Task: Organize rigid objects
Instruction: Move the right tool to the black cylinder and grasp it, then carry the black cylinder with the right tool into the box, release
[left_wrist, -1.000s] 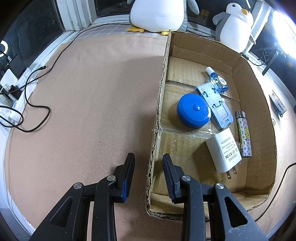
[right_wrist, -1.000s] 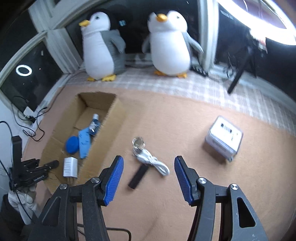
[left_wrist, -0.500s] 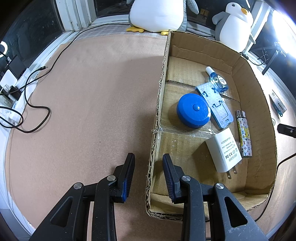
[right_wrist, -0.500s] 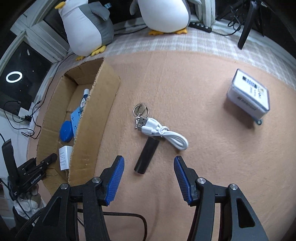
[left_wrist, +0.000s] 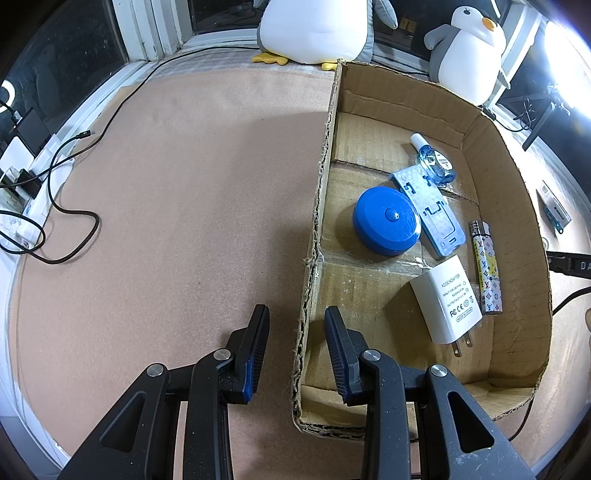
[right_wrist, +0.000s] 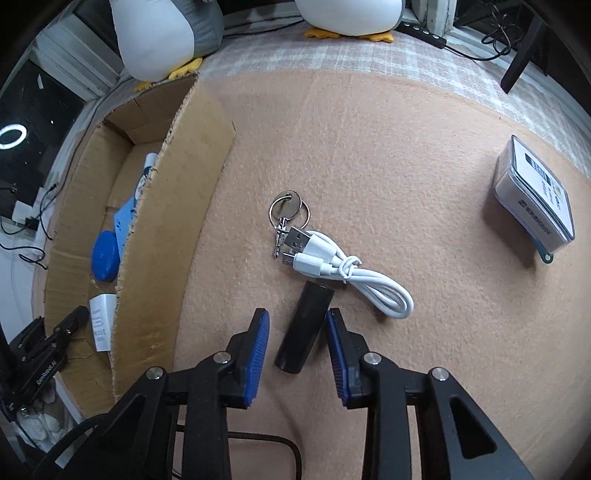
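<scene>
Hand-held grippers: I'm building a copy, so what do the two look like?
Both match. The left hand-held gripper and right hand-held gripper have black plastic arms with triangular cut-outs, silver pivot screws, and ribbed fingers backed with blue pads. A black cable trails under the right one.

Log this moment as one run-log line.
left gripper: shut on box wall | right gripper: closing, astride black cylinder, no grip yet
</scene>
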